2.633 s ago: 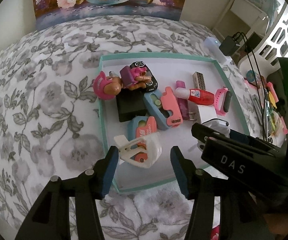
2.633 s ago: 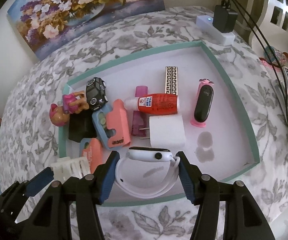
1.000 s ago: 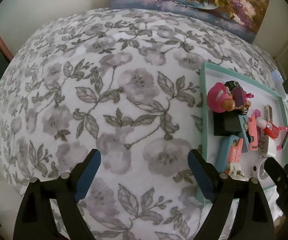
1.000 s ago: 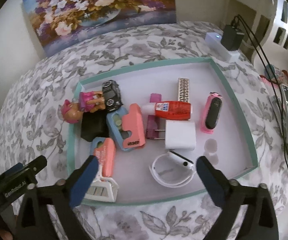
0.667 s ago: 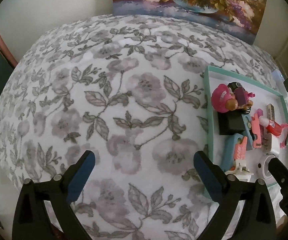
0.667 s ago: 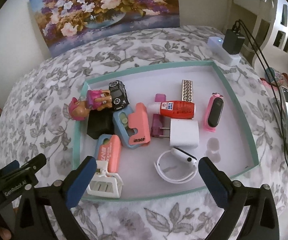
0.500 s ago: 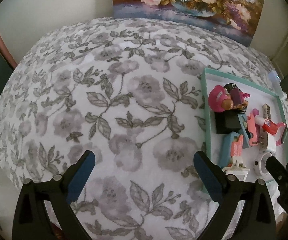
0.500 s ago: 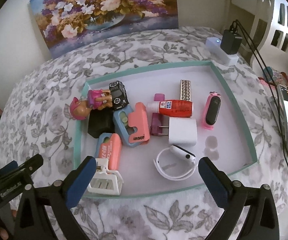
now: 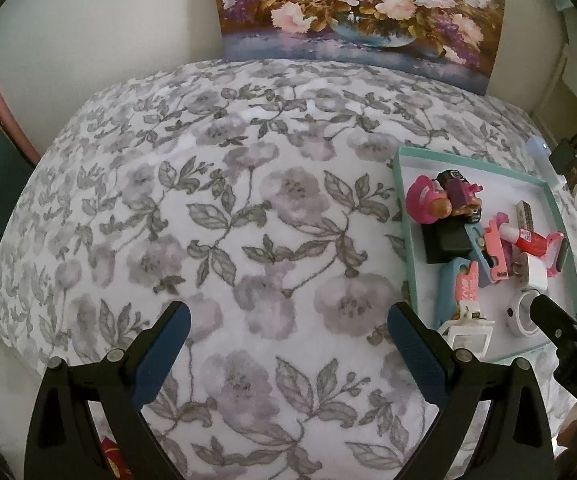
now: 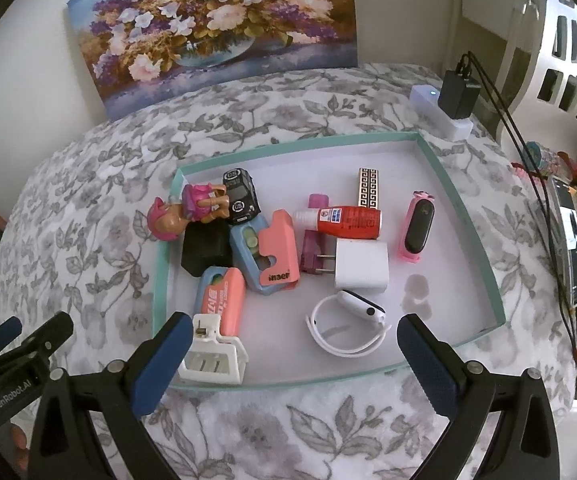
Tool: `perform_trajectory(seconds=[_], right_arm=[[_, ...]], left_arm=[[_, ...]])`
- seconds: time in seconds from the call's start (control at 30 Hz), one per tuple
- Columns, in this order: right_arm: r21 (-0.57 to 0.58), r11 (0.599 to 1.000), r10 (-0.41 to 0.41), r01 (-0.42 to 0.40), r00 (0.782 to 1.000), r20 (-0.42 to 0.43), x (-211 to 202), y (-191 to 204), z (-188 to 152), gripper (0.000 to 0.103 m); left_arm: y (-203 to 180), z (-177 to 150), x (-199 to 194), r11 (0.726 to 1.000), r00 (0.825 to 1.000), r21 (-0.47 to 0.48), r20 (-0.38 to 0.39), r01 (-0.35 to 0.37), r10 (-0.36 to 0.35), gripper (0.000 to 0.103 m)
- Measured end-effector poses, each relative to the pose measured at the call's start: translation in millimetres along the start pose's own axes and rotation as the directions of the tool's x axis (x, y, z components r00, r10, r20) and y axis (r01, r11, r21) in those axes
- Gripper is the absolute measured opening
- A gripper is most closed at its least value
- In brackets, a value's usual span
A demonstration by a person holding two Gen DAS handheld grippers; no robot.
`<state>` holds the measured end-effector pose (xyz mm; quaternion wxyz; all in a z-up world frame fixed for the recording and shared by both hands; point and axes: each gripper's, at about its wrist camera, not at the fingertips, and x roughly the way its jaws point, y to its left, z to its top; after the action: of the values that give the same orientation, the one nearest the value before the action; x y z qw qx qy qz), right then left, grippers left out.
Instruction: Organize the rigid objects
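The left gripper (image 9: 288, 344) had just been opening and stood wide with nothing between its fingers, over bare floral cloth (image 9: 216, 216) left of the teal tray (image 10: 472, 232). The right gripper (image 10: 294, 354) gaped equally empty above the tray's near edge, where the white clip (image 10: 214, 360) and white watch (image 10: 348, 320) lay among the other small items.

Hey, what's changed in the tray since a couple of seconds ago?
Left hand-held gripper let go of the white plastic clip, its jaws just opening, and swung out over the floral cloth. Right hand-held gripper released the white smartwatch and backed off. Other items in the teal-rimmed tray stayed put.
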<state>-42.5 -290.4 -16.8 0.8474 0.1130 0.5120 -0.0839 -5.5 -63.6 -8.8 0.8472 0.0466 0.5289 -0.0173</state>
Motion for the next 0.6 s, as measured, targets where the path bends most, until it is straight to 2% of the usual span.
perform_trajectory(seconds=[0.6], right_arm=[[-0.004,1.0,0.001,-0.001,1.0,0.001,0.9,-0.5,2.0,0.103]], left_arm=[[0.6,2.5,-3.1,1.0,1.0,-0.008,0.009,-0.003,0.003,0.099]])
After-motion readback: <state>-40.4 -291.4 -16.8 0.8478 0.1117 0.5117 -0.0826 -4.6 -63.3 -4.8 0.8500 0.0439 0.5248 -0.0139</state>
